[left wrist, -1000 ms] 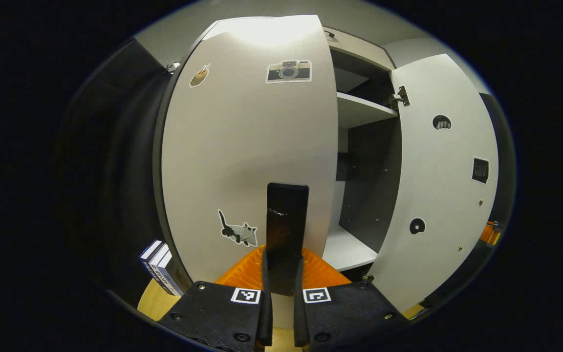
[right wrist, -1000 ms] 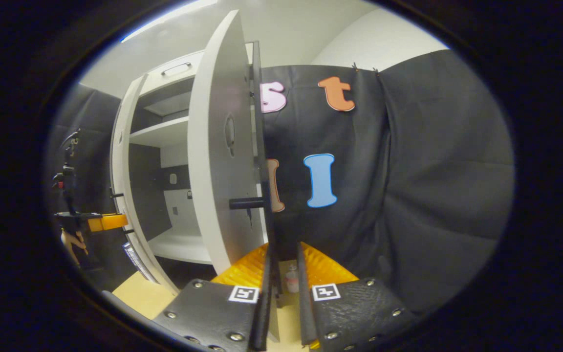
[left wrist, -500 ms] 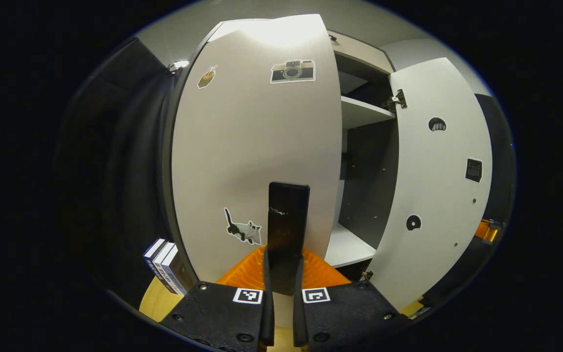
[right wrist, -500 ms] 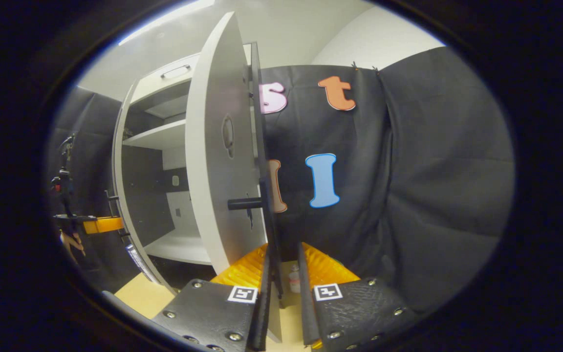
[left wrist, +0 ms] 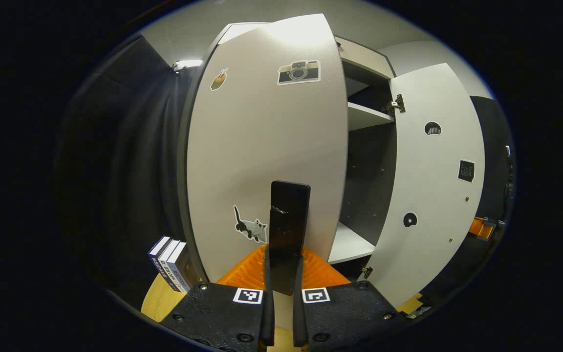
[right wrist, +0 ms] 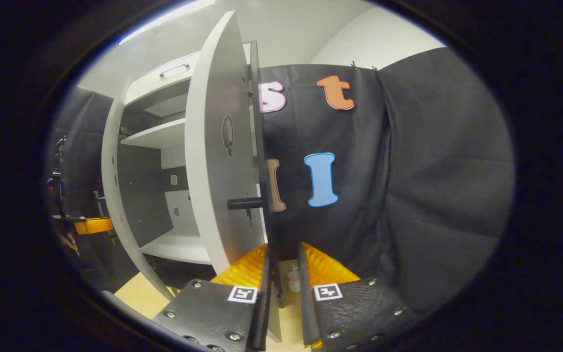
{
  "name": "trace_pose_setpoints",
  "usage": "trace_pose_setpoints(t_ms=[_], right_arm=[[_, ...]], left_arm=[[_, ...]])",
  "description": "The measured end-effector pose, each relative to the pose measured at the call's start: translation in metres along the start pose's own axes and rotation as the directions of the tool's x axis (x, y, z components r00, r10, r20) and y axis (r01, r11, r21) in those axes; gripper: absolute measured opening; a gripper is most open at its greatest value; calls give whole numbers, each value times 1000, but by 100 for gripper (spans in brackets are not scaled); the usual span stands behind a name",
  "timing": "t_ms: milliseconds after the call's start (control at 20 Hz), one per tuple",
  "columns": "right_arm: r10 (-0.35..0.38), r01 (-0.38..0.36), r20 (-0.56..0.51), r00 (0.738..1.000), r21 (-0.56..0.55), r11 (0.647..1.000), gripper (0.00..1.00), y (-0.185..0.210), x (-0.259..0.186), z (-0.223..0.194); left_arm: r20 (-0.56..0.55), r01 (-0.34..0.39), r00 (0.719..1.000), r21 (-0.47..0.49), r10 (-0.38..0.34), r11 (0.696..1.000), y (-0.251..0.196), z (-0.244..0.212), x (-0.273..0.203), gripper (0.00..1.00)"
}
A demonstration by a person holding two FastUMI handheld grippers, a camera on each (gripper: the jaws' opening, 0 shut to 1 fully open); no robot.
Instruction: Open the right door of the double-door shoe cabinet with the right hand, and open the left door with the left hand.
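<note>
White-panelled, the shoe cabinet (left wrist: 364, 58) stands with both doors swung out. In the left gripper view, the left door (left wrist: 262, 146) faces the camera with its outer side, which carries a camera sticker (left wrist: 298, 72), a cat sticker (left wrist: 250, 228) and a small sticker (left wrist: 218, 79) near the upper corner. A black handle (left wrist: 289, 220) stands upright on this door near its free edge. The left gripper (left wrist: 280, 288) is clamped on the lower end of that handle, one finger on each side.

Beyond the left door, the right door (left wrist: 433, 186) shows its inner face, hung on a hinge (left wrist: 399, 103). Between the doors the dark interior and a white shelf (left wrist: 367, 116) are visible.

In the right gripper view, the right door (right wrist: 223, 156) is seen nearly edge-on, with a handle post (right wrist: 245, 203) projecting from it. The right gripper (right wrist: 281, 293) sits at the lower edge of this door with its fingers close together; whether both press on the handle cannot be told. A small bottle (right wrist: 293, 281) stands on the wooden floor (right wrist: 137, 296) ahead of the fingers. The left gripper (right wrist: 88, 225) appears far off beside the left door (right wrist: 113, 186).

Books (left wrist: 169, 264) stand on the floor left of the cabinet.
</note>
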State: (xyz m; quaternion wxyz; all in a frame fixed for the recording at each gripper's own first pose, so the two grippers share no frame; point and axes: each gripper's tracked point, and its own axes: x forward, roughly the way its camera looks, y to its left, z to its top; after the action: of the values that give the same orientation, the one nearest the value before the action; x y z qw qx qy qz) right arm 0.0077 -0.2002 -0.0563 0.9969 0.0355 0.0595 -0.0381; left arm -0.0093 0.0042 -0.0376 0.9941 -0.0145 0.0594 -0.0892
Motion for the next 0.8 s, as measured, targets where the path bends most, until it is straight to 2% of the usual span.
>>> trace_pose_setpoints(t_ms=[350, 400, 500, 650, 800], right_arm=[[-4, 4, -1, 1000, -1, 1000, 22, -1, -1, 0], [-4, 4, -2, 1000, 2, 1000, 28, -1, -1, 0], [-3, 3, -2, 1000, 2, 1000, 28, -1, 0, 0], [-2, 2, -4, 1000, -3, 1000, 28, -1, -1, 0], [1, -1, -4, 1000, -1, 1000, 28, -1, 0, 0]], left_arm=[[-10, -55, 998, 20, 55, 998, 20, -2, -26, 14], [-10, -63, 998, 21, 63, 998, 22, -1, -28, 14], [-10, -84, 996, 22, 85, 996, 29, -1, -34, 14], [-11, -129, 991, 31, 130, 991, 47, 0, -46, 14], [-13, -197, 980, 55, 198, 979, 66, 0, -61, 8]])
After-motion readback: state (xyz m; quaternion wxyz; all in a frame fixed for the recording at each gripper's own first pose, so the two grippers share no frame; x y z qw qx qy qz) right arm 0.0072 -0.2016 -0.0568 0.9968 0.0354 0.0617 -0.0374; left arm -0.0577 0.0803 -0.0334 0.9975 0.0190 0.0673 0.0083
